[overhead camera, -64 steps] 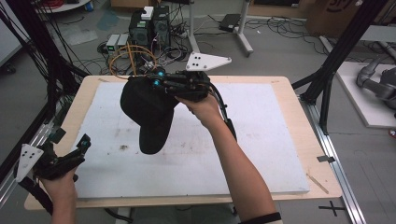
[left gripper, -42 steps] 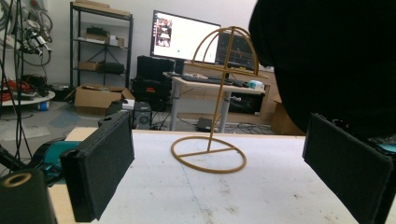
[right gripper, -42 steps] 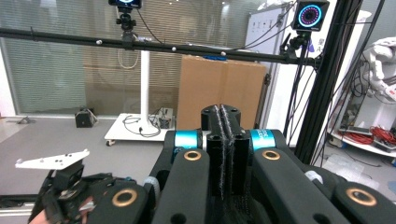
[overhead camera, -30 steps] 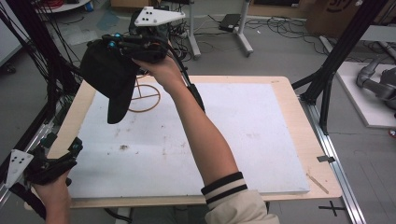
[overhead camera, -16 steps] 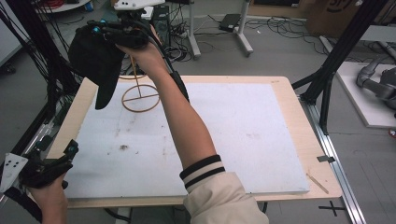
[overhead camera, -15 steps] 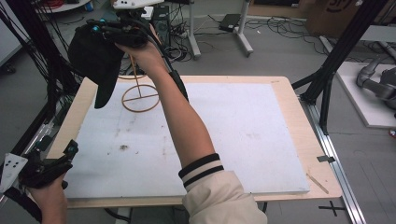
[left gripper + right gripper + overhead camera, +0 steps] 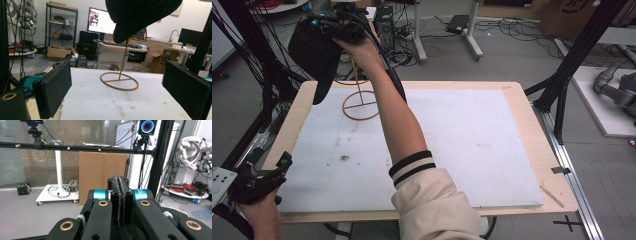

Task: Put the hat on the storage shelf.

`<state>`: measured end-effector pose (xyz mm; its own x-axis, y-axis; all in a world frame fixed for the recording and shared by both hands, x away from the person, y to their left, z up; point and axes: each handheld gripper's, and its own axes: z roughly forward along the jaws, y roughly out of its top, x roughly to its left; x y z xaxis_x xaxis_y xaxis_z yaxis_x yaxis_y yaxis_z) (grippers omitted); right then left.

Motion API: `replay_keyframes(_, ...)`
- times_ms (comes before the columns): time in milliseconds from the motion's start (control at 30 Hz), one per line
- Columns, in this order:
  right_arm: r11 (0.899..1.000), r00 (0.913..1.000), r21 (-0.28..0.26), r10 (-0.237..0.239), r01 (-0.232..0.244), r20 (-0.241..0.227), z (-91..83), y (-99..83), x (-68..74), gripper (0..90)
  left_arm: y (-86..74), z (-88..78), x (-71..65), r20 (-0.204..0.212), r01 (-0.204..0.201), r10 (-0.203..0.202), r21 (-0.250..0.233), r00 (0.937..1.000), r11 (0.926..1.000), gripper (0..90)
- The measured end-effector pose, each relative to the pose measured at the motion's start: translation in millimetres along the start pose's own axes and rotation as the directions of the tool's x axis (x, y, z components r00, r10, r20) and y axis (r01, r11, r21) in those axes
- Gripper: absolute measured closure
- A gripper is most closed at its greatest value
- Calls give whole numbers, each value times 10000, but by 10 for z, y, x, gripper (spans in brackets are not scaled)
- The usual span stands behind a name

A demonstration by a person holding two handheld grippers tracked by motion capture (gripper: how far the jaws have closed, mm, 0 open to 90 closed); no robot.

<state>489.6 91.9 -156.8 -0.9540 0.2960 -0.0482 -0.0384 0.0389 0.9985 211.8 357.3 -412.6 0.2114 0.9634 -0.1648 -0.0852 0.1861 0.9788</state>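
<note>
The right hand-held gripper [image 7: 343, 31], pinching a black hat [image 7: 314, 55] that hangs downward, holds it just left of the wire stand's [image 7: 360, 100] upright stem, slightly above its top.

One black hat [image 7: 314, 50] hangs in the upper left of the high view. One wire stand [image 7: 360, 103] with a single ring base sits just below it, on the one white board [image 7: 472, 145] that covers the one wooden table [image 7: 532, 130]. Two grippers are counted: one [image 7: 319, 22] at the upper left, one [image 7: 277, 167] at the lower left corner.
</note>
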Motion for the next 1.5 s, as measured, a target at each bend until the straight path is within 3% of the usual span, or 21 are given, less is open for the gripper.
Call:
replay_keyframes(667, 9990, 9948, 12, 441, -444, 918, 236, -198, -322, 898, -17, -11, 18, 17, -5, 5, 10, 10000, 10000, 92)
replay_keyframes(967, 9982, 9925, -12, 603, -605, 1061, 272, -285, -421, 898, -23, 8, -5, 103, -100, 100, 86, 9999, 9999, 92)
replay_keyframes(1233, 9961, 9900, 169, 837, -862, 1133, 339, -416, -498, 897, -34, 10, 13, 73, -102, 101, 140, 9999, 9999, 92)
replay_keyframes(1500, 9890, 9798, 455, 1322, -1404, 1500, 284, -659, -636, 897, -41, 20, 22, 87, -119, 117, 181, 9999, 9998, 92)
